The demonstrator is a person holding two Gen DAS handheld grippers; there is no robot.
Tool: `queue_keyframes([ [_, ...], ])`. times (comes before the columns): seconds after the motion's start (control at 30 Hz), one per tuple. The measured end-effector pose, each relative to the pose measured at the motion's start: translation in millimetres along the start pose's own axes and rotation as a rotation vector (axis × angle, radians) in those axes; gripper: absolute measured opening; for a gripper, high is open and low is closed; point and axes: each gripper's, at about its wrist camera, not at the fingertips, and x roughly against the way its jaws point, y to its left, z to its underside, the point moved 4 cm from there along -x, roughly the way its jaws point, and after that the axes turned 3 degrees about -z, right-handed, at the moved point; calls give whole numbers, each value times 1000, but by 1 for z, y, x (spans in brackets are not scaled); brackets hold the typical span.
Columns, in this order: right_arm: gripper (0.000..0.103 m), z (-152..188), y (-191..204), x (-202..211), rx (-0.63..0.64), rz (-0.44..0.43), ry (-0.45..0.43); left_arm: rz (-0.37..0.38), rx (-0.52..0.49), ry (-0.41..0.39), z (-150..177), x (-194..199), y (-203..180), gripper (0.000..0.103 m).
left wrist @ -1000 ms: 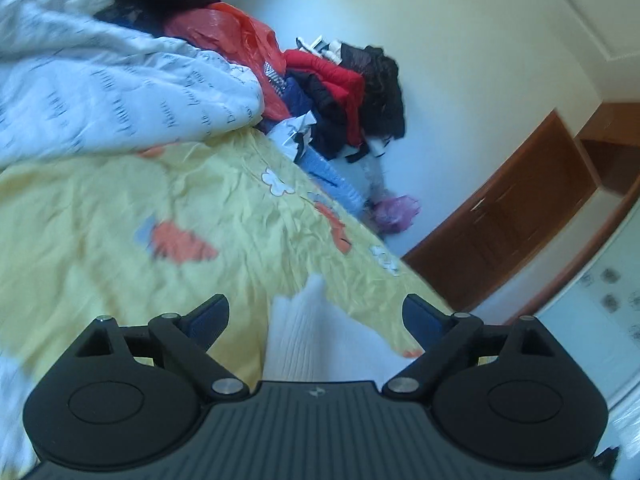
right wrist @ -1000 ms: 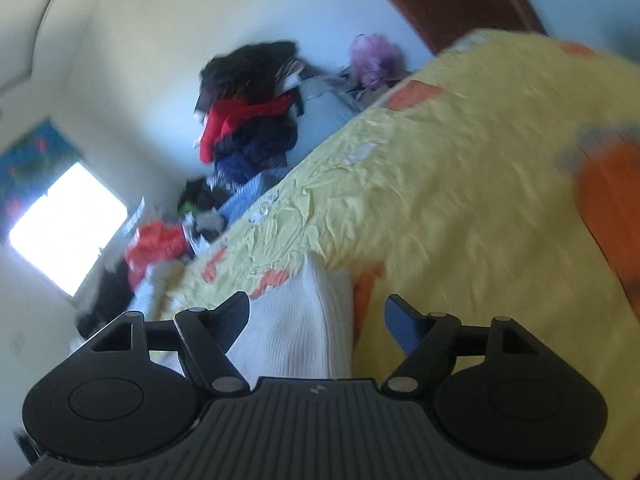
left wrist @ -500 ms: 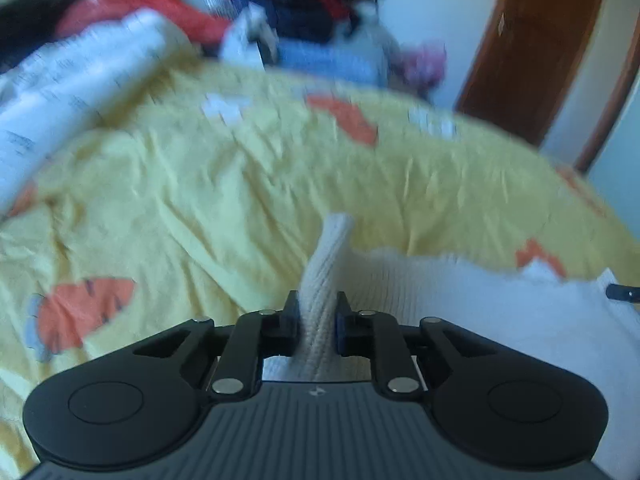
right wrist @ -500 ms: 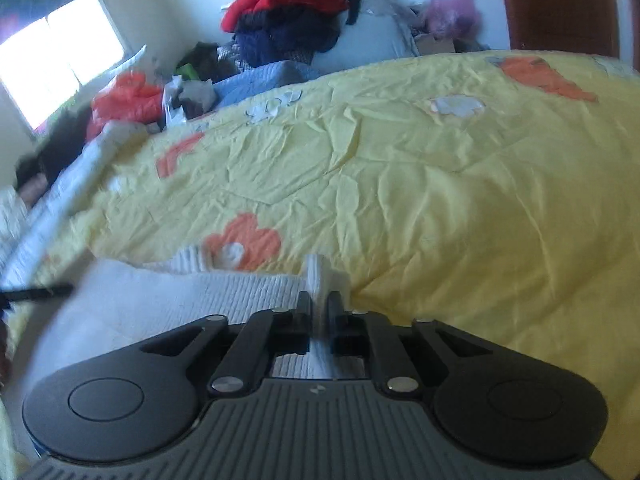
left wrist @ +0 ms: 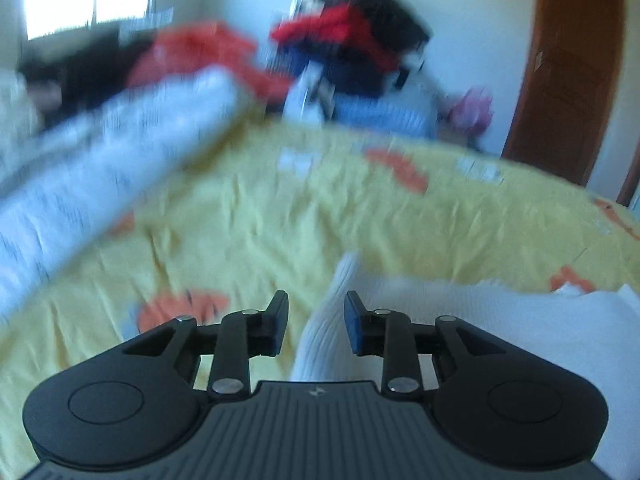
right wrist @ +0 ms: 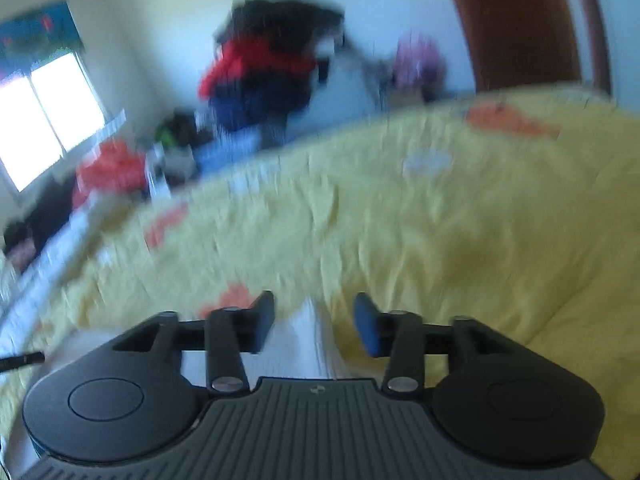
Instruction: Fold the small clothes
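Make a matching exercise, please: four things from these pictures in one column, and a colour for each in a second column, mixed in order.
Things:
1. knitted garment between the claw fingers
2. bedsheet under the garment
3. door at the far wall
4. jacket on top of the clothes pile

Colours:
A. brown
B. red
C. white
D. yellow with orange shapes

Pairs: 1-C, 2-D, 3-A, 4-B
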Motion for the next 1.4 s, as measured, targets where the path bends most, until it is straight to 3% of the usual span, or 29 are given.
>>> queue_keyframes([
  [0.03,54,-1,5,12,-5,-14,-27,16,-11,-46,-4,8,-7,37],
  [0.07,54,-1,10,19,-8,-35,-32,31,-15,-76,-8,14,-15,54],
  [0.1,55,-1,19,20,2,-59,-26,51,-22,-106,-11,18,-27,78],
  [0.13,55,2,31,18,29,-77,-13,65,-36,-118,-12,17,-38,86],
  [0.23,60,16,64,-7,153,-58,50,97,-117,-96,-7,-7,-77,87],
  [0.3,61,29,72,-30,200,-11,105,89,-164,-10,4,-36,-92,87],
  [0.37,61,41,64,-52,247,73,170,26,-209,91,23,-68,-91,88],
  [0.4,61,46,59,-59,266,102,182,41,-189,110,28,-76,-84,89],
  [0.5,57,41,44,-56,214,80,147,95,-65,114,21,-82,-62,90],
  [0.6,58,36,34,-65,177,108,152,72,-105,114,20,-84,-67,91],
  [0.73,61,42,48,-67,253,154,157,53,-109,102,25,-80,-69,92],
  [0.8,64,42,58,-53,277,195,114,24,-121,91,29,-76,-74,91],
  [0.87,72,42,73,-32,286,157,54,-32,-146,73,28,-65,-79,91],
  [0.93,77,49,89,-14,315,84,49,-55,-149,58,27,-48,-81,91],
  [1.07,79,72,102,-12,427,80,115,83,-139,29,38,-18,-91,96],
  [1.1,81,78,98,-19,443,104,140,79,-171,50,45,-22,-95,97],
  [1.17,97,84,86,-30,395,121,139,71,-175,55,58,-35,-93,102],
  [1.23,99,80,76,-36,320,89,142,92,-120,53,57,-39,-87,103],
  [1.4,100,79,73,-37,308,63,151,93,-119,52,56,-43,-91,103],
])
